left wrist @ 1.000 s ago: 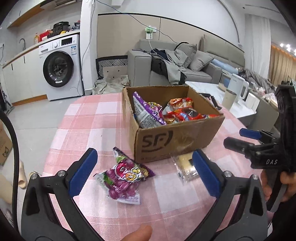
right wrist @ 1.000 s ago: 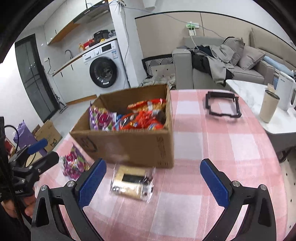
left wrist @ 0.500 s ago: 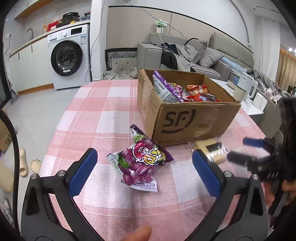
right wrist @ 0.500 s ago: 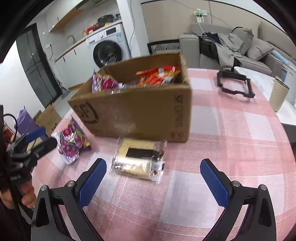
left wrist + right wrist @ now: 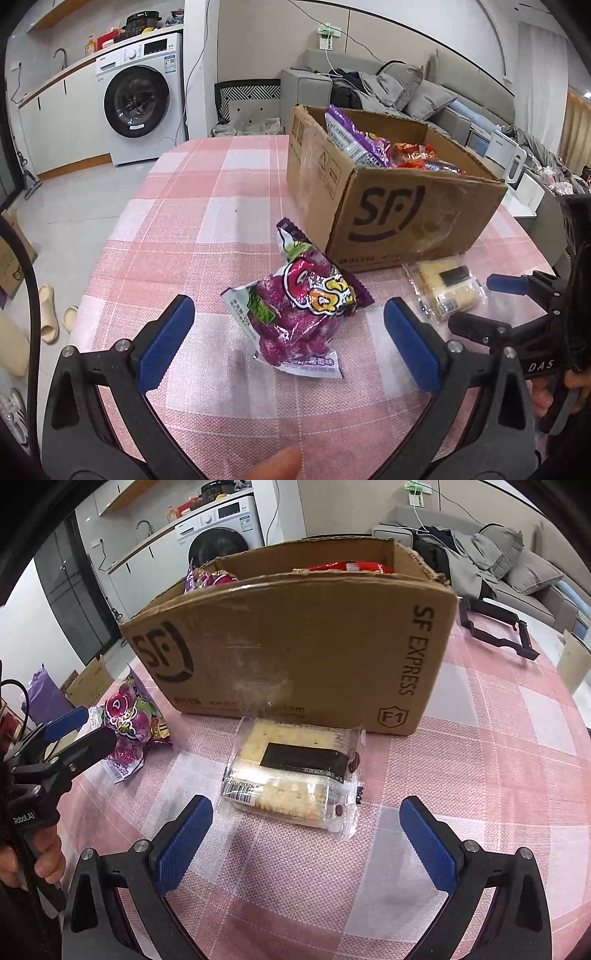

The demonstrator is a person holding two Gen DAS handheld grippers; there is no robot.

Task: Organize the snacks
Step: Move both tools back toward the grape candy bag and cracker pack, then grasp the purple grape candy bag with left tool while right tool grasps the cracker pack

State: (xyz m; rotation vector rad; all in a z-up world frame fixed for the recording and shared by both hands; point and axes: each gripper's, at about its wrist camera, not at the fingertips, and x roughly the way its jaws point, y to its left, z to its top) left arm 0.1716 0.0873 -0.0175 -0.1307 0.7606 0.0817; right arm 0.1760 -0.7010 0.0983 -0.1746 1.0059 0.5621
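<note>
Snacks: a purple candy bag (image 5: 301, 308) and clear cracker pack (image 5: 295, 775) lie before both wide-spread tongs.

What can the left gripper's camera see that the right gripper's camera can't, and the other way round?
Only the left view shows slippers on the floor and the whole washing machine. Only the right view shows a black frame lying on the tablecloth beyond the box. Both show the cardboard box, the purple candy bag and the clear cracker packet, both outside it.
</note>
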